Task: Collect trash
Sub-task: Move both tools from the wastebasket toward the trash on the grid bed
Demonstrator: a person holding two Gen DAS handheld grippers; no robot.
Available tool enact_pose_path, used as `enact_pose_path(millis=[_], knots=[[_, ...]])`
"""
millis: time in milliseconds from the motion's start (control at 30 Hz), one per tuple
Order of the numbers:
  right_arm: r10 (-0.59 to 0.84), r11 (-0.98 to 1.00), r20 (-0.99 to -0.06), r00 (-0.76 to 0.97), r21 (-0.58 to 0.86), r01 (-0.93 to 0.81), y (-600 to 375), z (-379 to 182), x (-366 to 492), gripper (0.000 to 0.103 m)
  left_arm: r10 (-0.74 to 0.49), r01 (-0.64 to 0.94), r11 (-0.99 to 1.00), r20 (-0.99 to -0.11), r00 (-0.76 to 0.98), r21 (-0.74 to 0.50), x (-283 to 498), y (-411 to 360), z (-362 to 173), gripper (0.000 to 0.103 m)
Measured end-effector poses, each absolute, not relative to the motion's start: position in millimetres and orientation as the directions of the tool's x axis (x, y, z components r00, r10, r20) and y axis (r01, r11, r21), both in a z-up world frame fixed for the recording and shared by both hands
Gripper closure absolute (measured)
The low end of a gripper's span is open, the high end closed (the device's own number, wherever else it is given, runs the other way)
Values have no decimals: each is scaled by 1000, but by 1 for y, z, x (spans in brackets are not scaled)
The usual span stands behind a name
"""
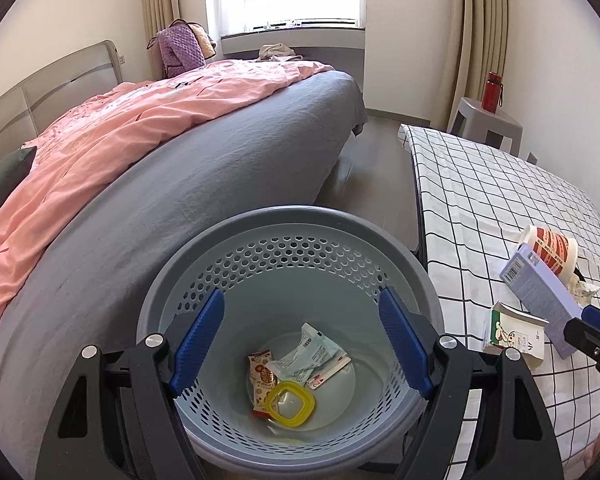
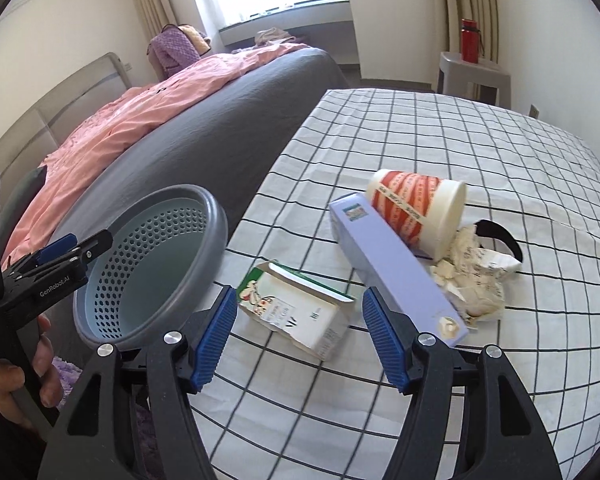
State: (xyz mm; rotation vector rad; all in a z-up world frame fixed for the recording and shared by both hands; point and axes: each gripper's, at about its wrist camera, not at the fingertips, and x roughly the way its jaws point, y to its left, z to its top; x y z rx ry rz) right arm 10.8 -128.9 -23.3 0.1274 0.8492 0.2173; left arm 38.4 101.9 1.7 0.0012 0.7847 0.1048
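My left gripper [image 1: 302,340] is open and empty above the grey perforated waste basket [image 1: 284,220], which holds wrappers [image 1: 312,360] and a yellow ring lid [image 1: 290,398]. My right gripper [image 2: 298,336] is open, its fingers on either side of a small green-and-white carton [image 2: 296,314] lying on the checked table, not touching it. Beyond lie a long lilac box [image 2: 396,268], a tipped red-and-white paper cup [image 2: 420,208] and crumpled paper [image 2: 472,276]. The basket [image 2: 204,216] stands left of the table edge. The lilac box [image 1: 540,288], cup [image 1: 552,246] and carton [image 1: 516,334] also show in the left wrist view.
A bed with grey sheet [image 1: 220,160] and pink duvet [image 1: 100,132] lies left of the basket. The checked tablecloth [image 2: 460,140] covers the table. A grey stool [image 1: 484,120] with a red bottle [image 1: 493,92] stands at the far wall.
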Motion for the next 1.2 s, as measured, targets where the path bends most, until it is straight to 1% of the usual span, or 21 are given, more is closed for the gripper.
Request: enact_pose_path(millis=[367,633,867,1200], knots=[[142,985,-731,668,174,-19,-196,-11,2,38,49,-27,999,-704,708,42,38,64,0,27],[83,989,-752,653,144,40,-228,-20,6,38,11,31,998,-709,706,47,37,34,-4,27],[79,989,-777,624,141,51,-238,-36,29,38,-9,73,996,-714,700,59,36,14,-9,27],[97,984,-799,593,165,61,-241,-56,55,38,-7,84,994,-725,689,70,38,9,-14,27]])
